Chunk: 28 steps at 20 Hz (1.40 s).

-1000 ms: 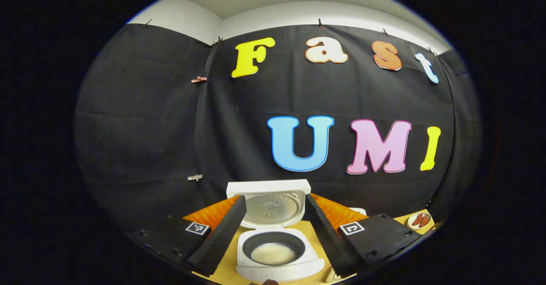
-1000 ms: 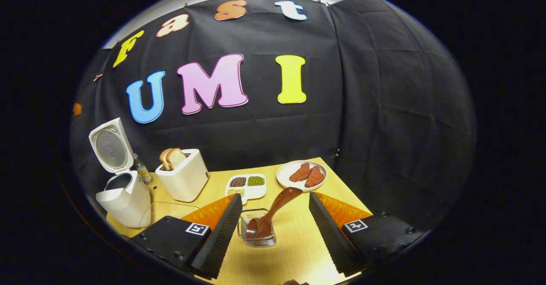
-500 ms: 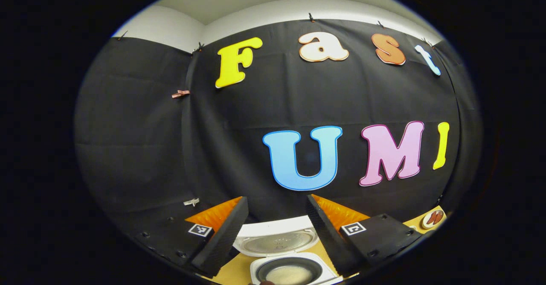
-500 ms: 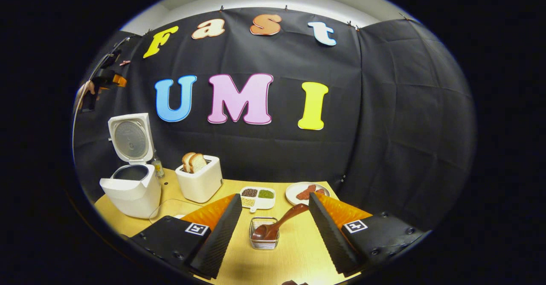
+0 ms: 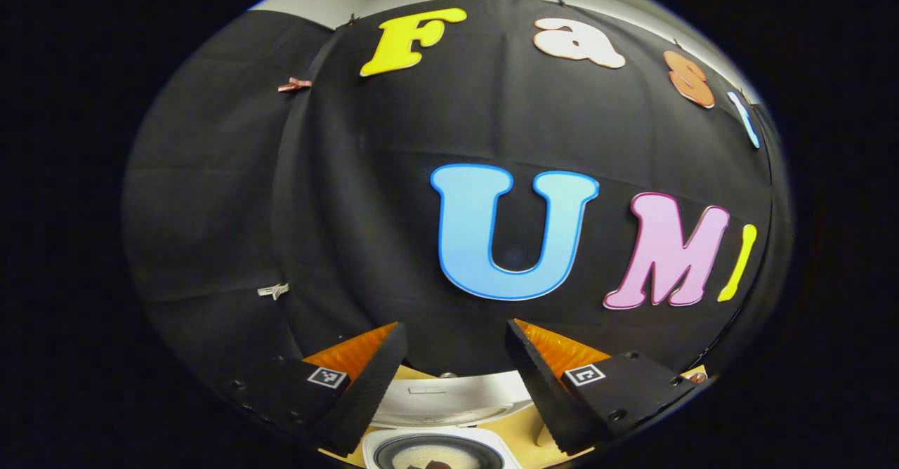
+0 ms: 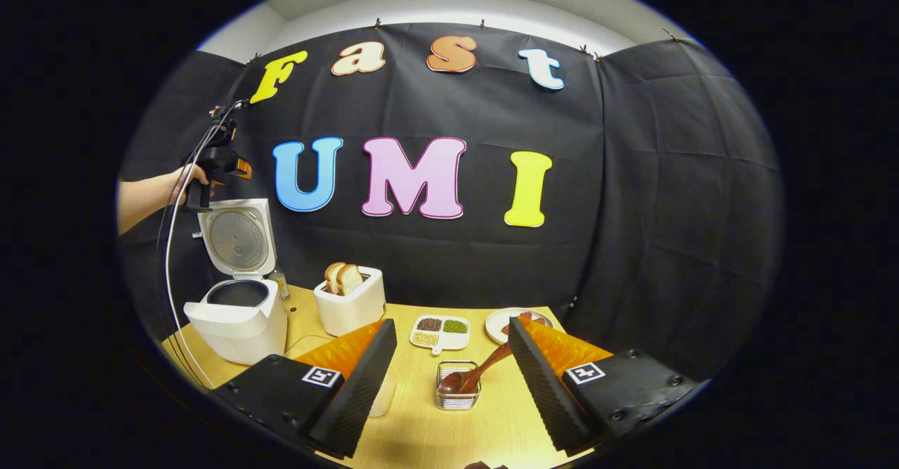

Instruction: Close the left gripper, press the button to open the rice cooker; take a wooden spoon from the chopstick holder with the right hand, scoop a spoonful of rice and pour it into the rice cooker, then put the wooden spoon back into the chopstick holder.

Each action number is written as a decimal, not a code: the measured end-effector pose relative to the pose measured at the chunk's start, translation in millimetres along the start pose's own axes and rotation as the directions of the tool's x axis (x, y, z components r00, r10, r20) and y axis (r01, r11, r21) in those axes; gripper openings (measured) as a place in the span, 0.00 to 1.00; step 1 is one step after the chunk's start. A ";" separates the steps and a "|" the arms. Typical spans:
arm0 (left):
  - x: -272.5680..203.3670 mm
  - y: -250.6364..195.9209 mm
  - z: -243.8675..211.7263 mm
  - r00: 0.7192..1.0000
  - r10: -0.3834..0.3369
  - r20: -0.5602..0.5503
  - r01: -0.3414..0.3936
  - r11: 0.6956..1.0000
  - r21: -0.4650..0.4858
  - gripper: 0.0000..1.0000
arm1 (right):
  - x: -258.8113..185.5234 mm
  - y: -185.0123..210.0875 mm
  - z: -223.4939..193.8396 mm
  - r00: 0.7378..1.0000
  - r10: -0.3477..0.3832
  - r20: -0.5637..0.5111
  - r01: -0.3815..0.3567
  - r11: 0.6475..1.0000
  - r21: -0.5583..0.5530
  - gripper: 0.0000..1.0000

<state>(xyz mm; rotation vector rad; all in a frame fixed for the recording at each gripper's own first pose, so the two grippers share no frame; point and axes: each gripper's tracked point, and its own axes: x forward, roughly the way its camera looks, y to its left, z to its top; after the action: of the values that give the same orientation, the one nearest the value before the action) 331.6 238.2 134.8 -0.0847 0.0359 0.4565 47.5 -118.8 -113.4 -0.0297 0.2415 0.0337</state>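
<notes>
The right gripper's [image 6: 449,371] two black fingers [image 6: 365,378] stood wide apart with nothing between them, held above the near edge of the wooden table [image 6: 421,434]. Framed in the gap between them, lower down and farther off, sat the small wire chopstick holder [image 6: 456,395], apart from both fingers. The wooden spoon [image 6: 474,374] rested in it bowl-down, its handle leaning up and away toward the right finger without touching it. Beyond the holder lay a white divided dish of grains [image 6: 440,331] and a white plate [image 6: 500,321], partly hidden behind the right finger. Toward the table's far left corner the white rice cooker [image 6: 237,314] stood with its lid [image 6: 237,237] swung upright, and a white toaster [image 6: 350,302] with bread slices stood just to its right. Above the cooker's lid a person's hand [image 6: 184,177] held the left gripper, cables trailing down from it. In the left gripper view, the left gripper's [image 5: 449,378] fingers [image 5: 369,385] were likewise spread open and empty, pointing mostly at the black cloth wall. Below and between them showed the cooker's raised lid [image 5: 449,399] and, at the bottom edge, the rim of the inner pot [image 5: 421,448] with pale rice in it, apart from the fingers.
</notes>
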 end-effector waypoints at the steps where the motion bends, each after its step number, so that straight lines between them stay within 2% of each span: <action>1: 6.7 7.7 -8.0 0.999 0.019 -0.026 -0.019 1.000 0.012 0.96 | -2.8 0.9 -2.7 1.000 -0.001 -0.009 0.001 1.000 0.006 1.00; 3: 15.1 16.8 -26.3 0.995 0.057 -0.082 -0.054 0.998 0.040 0.94 | -5.7 -2.1 -7.3 1.000 -0.012 -0.021 0.012 1.000 0.014 1.00; 7: 18.8 16.2 -34.0 0.992 0.073 -0.106 -0.071 0.997 0.023 0.94 | -3.7 -5.0 -8.7 0.999 -0.020 -0.025 0.021 0.999 0.038 1.00; 9: 13.3 19.7 -52.1 0.978 0.110 -0.178 -0.102 0.993 0.051 0.94 | -0.1 -5.0 -8.9 1.000 -0.012 -0.024 0.013 0.999 0.047 1.00; 11: 10.2 16.2 -56.1 0.976 0.119 -0.183 -0.112 0.993 0.048 0.98 | 2.5 -7.2 -7.4 1.000 -0.010 -0.015 0.011 0.999 0.050 1.00; 12: 2.7 15.6 -57.1 0.973 0.125 -0.193 -0.117 0.992 0.053 0.96 | 3.5 -7.7 -6.8 1.000 -0.009 -0.011 0.009 0.999 0.052 1.00; 19: -58.2 0.6 -91.9 0.945 0.138 -0.298 -0.132 0.990 0.040 0.98 | 4.0 2.2 -21.4 0.997 0.066 -0.039 -0.063 0.995 0.080 1.00; 24: -104.8 -9.8 -139.1 0.929 0.146 -0.339 -0.139 0.989 0.046 0.99 | 5.2 8.6 -26.9 0.991 0.127 -0.036 -0.125 0.990 0.072 1.00; 28: -129.2 -11.8 -190.7 0.908 0.144 -0.394 -0.133 0.990 0.057 0.99 | 4.5 4.0 -39.3 0.987 0.148 -0.059 -0.142 0.985 0.102 1.00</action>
<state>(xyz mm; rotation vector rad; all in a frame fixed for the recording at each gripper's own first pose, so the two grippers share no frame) 217.9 153.8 -47.3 -0.1461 0.4529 0.5754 42.4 -115.9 -152.7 0.0841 0.3114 0.1663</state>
